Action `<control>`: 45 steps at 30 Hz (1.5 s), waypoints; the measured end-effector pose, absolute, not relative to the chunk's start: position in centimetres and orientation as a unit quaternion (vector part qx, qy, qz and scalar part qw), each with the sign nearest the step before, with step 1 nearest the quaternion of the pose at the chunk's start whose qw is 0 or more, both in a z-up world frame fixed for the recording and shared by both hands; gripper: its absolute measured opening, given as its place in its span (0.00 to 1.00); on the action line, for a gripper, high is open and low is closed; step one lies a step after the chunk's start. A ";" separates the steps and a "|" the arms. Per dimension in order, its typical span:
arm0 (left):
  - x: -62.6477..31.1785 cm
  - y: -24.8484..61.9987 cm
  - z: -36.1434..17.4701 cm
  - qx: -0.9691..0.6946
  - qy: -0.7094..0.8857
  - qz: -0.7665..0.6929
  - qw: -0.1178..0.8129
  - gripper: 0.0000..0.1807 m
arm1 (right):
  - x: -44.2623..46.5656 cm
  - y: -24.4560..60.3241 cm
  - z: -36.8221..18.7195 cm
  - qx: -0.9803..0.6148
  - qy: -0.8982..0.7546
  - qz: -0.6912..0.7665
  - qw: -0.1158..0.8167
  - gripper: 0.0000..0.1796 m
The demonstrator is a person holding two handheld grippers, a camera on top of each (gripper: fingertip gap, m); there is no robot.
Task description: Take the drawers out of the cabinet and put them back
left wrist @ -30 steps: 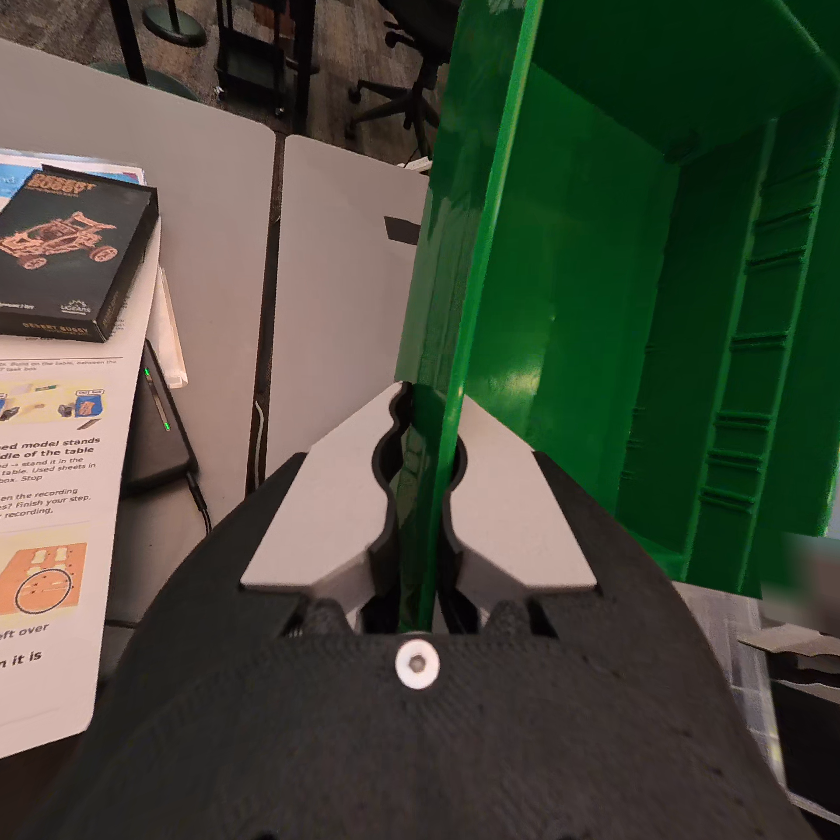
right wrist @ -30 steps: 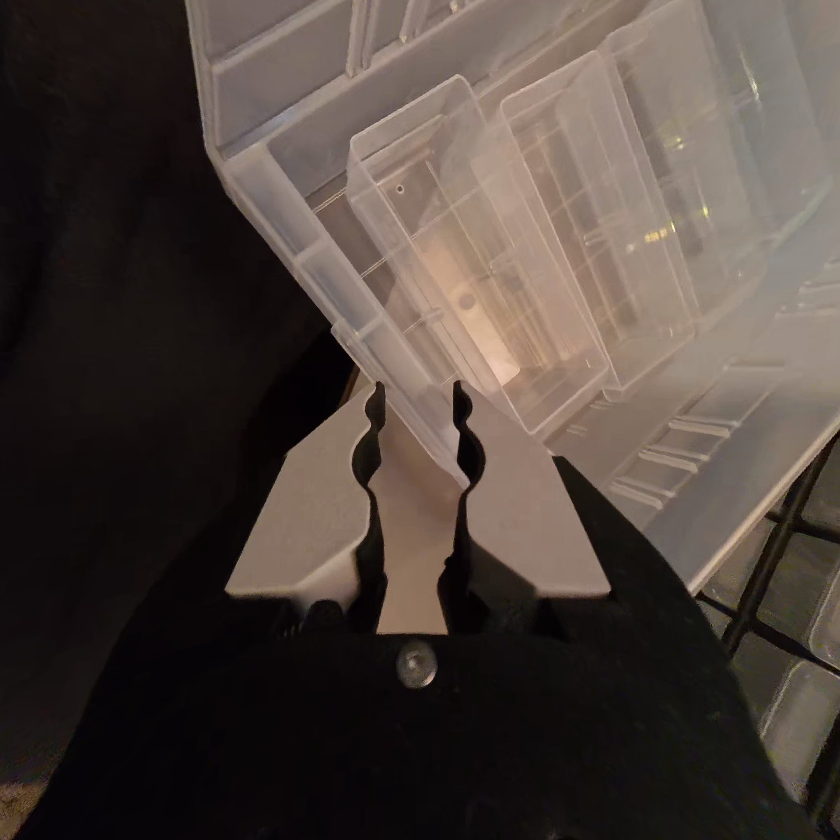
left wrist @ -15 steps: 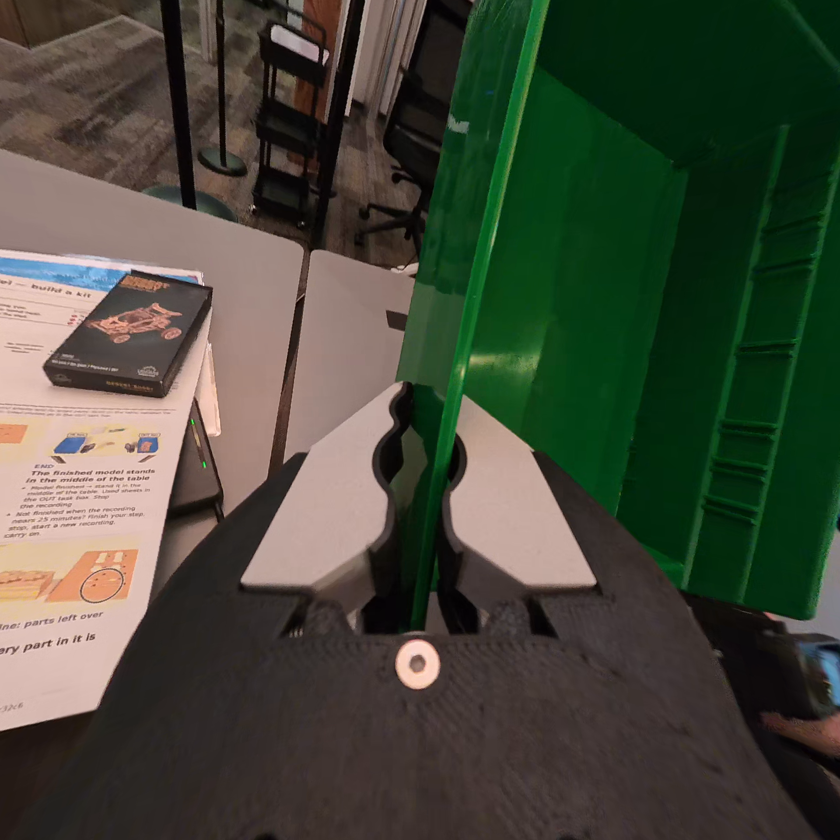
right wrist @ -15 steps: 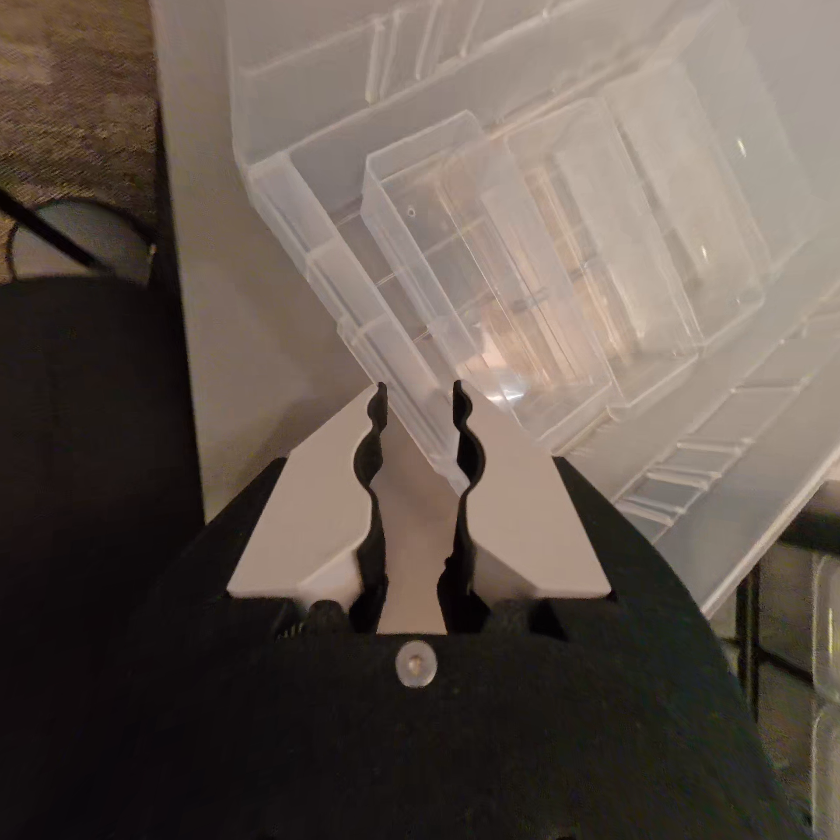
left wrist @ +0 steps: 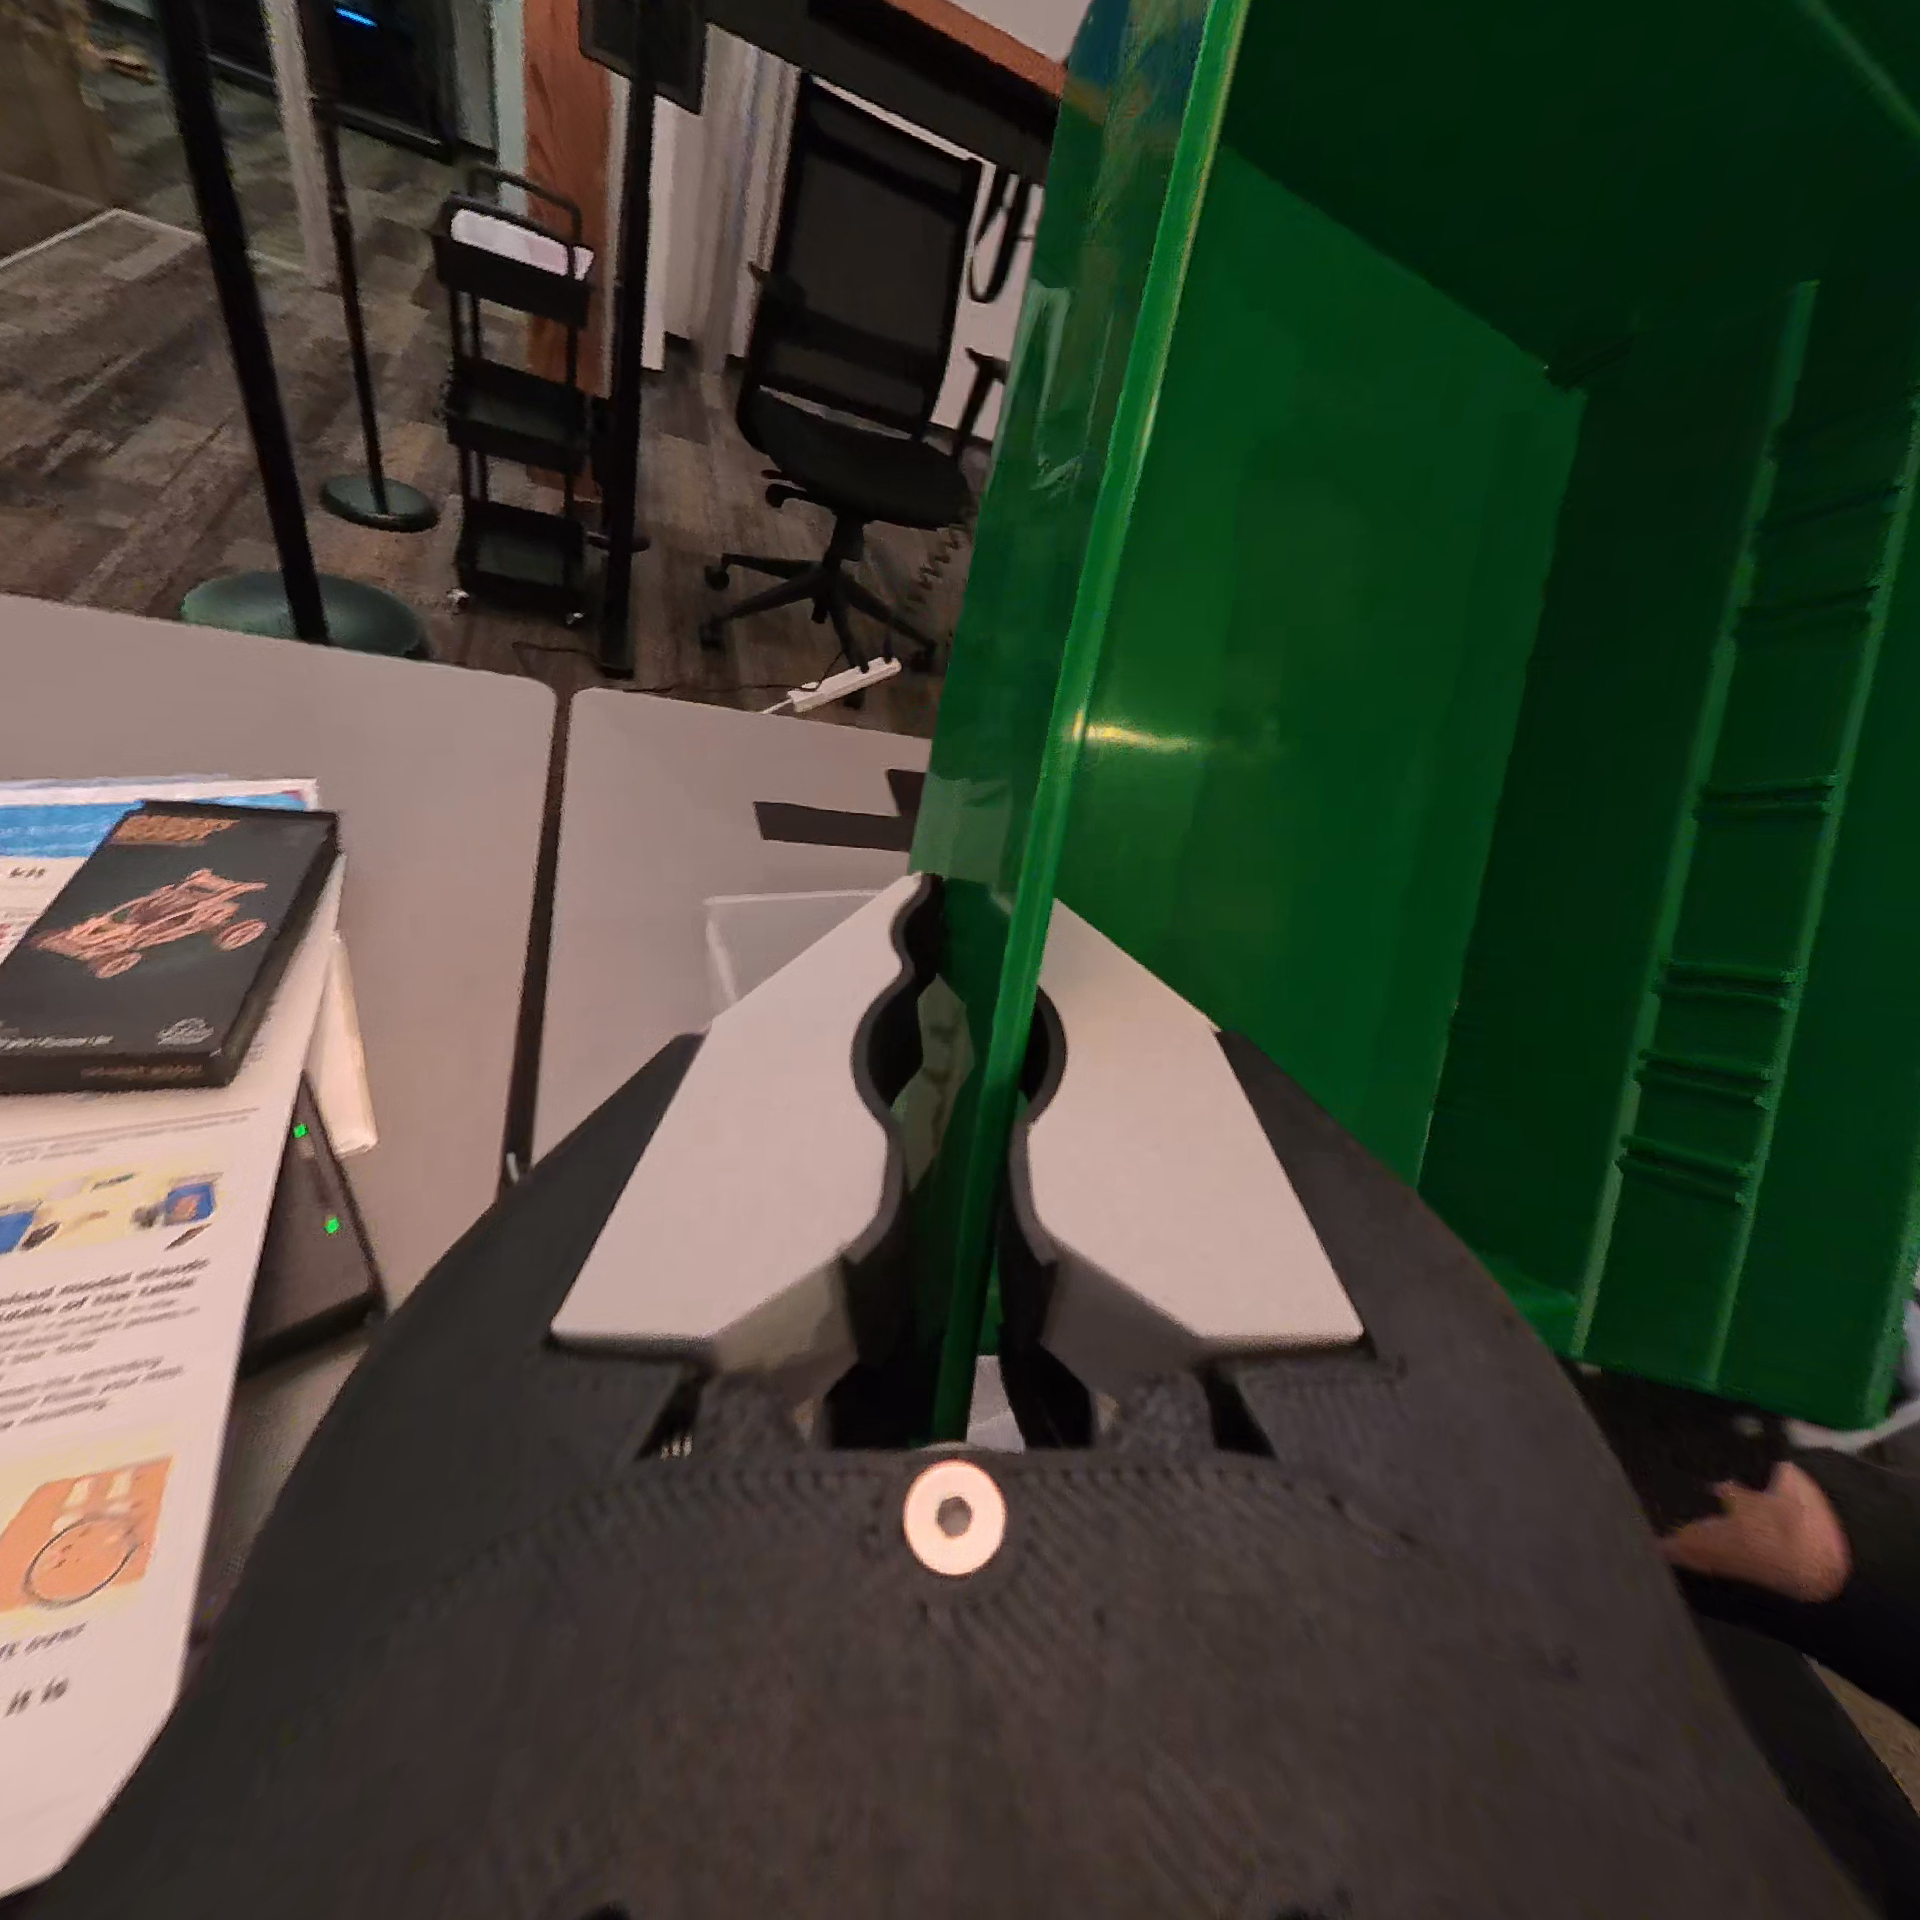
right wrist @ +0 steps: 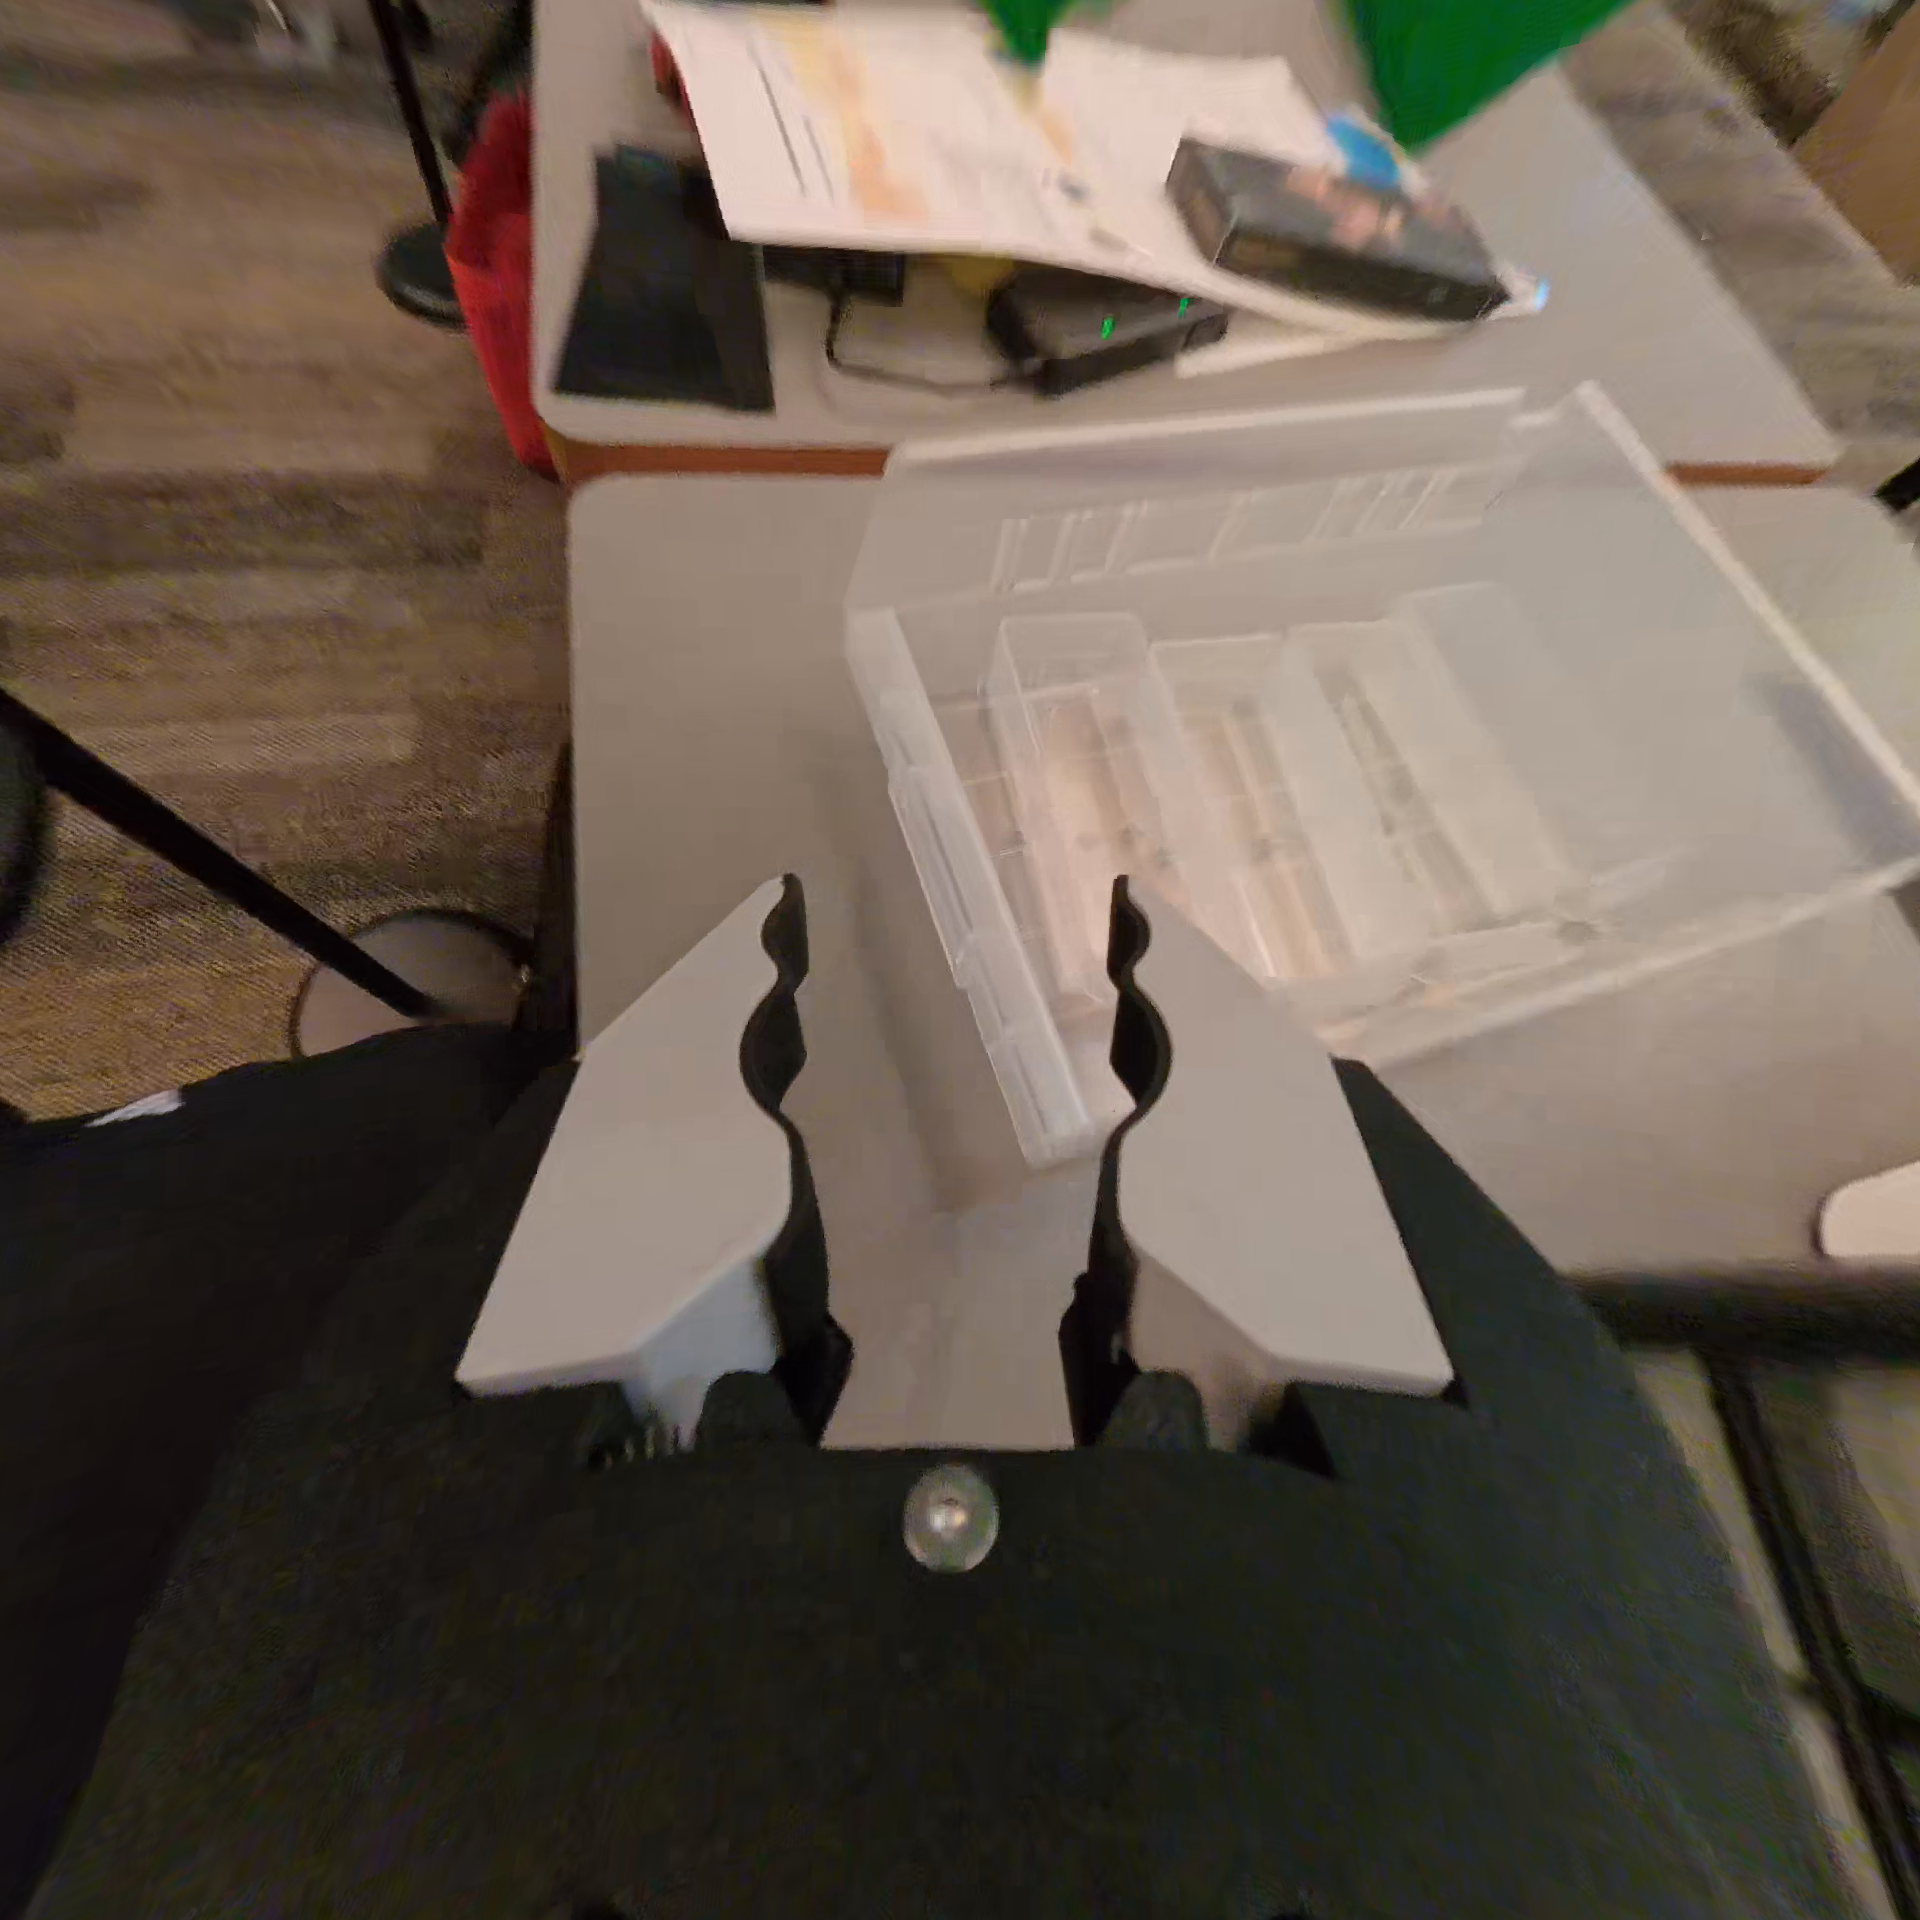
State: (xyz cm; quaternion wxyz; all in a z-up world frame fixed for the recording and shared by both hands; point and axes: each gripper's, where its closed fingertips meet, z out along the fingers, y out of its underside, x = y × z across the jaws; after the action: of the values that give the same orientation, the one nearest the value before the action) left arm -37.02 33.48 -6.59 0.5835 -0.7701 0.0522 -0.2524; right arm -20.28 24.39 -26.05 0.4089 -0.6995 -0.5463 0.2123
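Left gripper (left wrist: pixel 977 1049) clenched edge-on upon the green drawer (left wrist: pixel 1455 727) wall, which may pivot or slip; right gripper (right wrist: pixel 956 997) released beside the clear drawer (right wrist: pixel 1351 748).

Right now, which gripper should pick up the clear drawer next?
Right. The right gripper is open, with the clear drawer on the table just ahead of it. The left gripper is shut on the green drawer.

Left gripper (left wrist: pixel 977 935): fingers closing tight on a thin green wall, holding it raised.
Right gripper (right wrist: pixel 951 935): jaws standing wide apart, gripping nothing, pointing downward.
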 end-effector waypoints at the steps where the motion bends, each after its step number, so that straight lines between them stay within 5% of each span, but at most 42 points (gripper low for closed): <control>1: -35.9 33.6 -6.2 -0.768 0.062 -0.256 0.584 0.04 | -18.7 23.9 -24.4 -0.692 -0.541 0.224 0.422 0.32; 11: -14.5 34.5 -3.6 -0.729 0.220 -0.292 0.579 0.04 | 4.9 18.8 -8.2 -0.587 -0.325 0.244 0.700 0.56; 18: 6.6 31.0 -8.3 -0.713 0.357 -0.282 0.534 0.03 | 16.1 16.0 -8.8 -0.635 -0.179 0.117 0.742 0.61; 28: 26.0 24.7 -16.4 -0.703 0.443 -0.342 0.438 0.02 | 34.4 10.1 -9.1 -0.628 -0.023 0.065 0.776 0.32; 37: 32.3 23.0 -28.6 -0.766 0.440 -0.364 0.296 0.05 | 42.4 13.3 -16.7 -0.694 0.048 0.143 0.704 0.31; 45: 34.0 21.9 -32.9 -0.790 0.406 -0.402 0.222 0.25 | 47.7 17.9 -22.9 -0.744 0.078 0.220 0.626 0.25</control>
State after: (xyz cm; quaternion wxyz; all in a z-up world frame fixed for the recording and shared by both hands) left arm 33.96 21.92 -32.90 0.2220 -0.7899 0.4059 -0.4025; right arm 47.67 17.94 -22.87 0.6257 -0.7442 0.0780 0.2201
